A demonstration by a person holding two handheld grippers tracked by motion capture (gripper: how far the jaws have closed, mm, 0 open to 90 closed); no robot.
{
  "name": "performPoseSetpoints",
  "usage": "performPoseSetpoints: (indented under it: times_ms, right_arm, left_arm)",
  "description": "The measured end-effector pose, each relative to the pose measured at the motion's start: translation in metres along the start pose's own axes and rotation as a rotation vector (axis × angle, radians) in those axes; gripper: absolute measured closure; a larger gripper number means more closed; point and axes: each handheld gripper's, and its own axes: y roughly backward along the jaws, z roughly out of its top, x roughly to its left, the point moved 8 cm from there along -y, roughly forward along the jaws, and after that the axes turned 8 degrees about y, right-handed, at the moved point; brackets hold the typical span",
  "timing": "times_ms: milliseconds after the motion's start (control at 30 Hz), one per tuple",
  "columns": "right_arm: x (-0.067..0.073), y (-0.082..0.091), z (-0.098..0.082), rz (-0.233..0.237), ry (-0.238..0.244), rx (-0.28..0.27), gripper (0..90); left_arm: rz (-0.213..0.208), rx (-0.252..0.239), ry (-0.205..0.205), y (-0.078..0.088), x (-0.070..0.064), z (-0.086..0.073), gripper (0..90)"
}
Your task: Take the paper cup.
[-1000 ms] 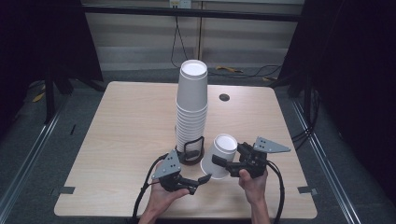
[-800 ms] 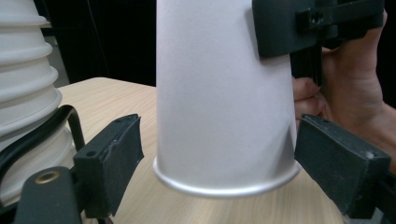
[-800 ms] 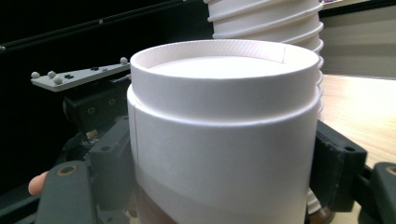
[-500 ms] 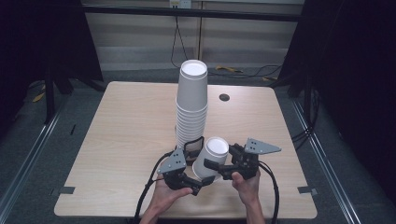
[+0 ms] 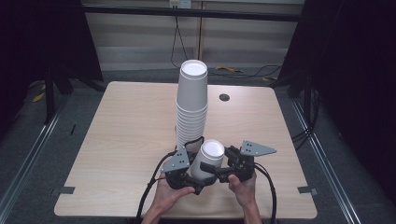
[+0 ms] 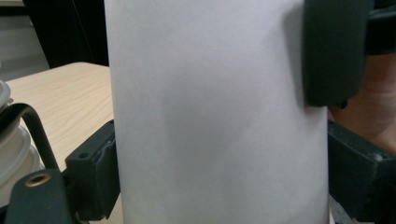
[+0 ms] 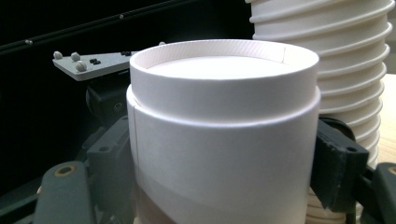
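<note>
- The single white paper cup (image 5: pixel 208 160) sits upside down, its recessed base facing up, near the front edge of the table (image 5: pixel 116 140), just in front of the tall stack of cups (image 5: pixel 191 107). It is plain white, and the stack too.
- Your right gripper (image 5: pixel 215 173) has its jaws closed against the cup's wall. In the right gripper view the cup (image 7: pixel 224 135) sits between the two black jaws, one pressed to each side.
- Your left gripper (image 5: pixel 198 179) is at the cup as well. In the left gripper view the white wall (image 6: pixel 215 121) stands between its jaws, with black pads against both flanks; this looks like a grip, though how firm you cannot tell.
- Both of your hands come in from the table's near edge, the left hand (image 5: pixel 169 193) and the right hand (image 5: pixel 243 186) close together, the grippers angled inward to meet at the cup.
- The stack (image 7: pixel 345 70) rises just behind the held cup, its ribbed rims showing in the right gripper view.
- A small dark round grommet (image 5: pixel 224 97) lies in the tabletop well behind, to the right of the stack.
</note>
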Motion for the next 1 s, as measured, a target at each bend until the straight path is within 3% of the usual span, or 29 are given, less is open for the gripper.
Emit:
performPoseSetpoints:
  times_ms: [233, 500, 633, 867, 1000]
  right_arm:
    - [0.000, -0.005, -0.003, 0.010, -0.010, 0.032, 13.7]
    - [0.000, 0.001, 0.000, 0.012, -0.011, 0.018, 13.5]
    - [-0.003, 0.005, 0.001, 0.003, -0.007, 0.012, 13.5]
    - [-0.009, 0.013, 0.002, -0.046, 0.008, 0.010, 13.6]
    - [-0.015, 0.019, 0.000, -0.105, 0.016, 0.025, 13.7]
  left_arm:
    - [0.008, 0.012, 0.011, 0.005, 0.000, 0.002, 13.7]
    - [0.015, 0.032, 0.016, 0.012, 0.005, 0.000, 13.8]
    - [0.046, 0.063, 0.007, 0.013, 0.010, -0.004, 13.8]
    - [0.072, 0.109, 0.009, 0.022, 0.016, -0.006, 14.0]
    - [0.079, 0.130, 0.002, 0.026, 0.020, -0.006, 14.1]
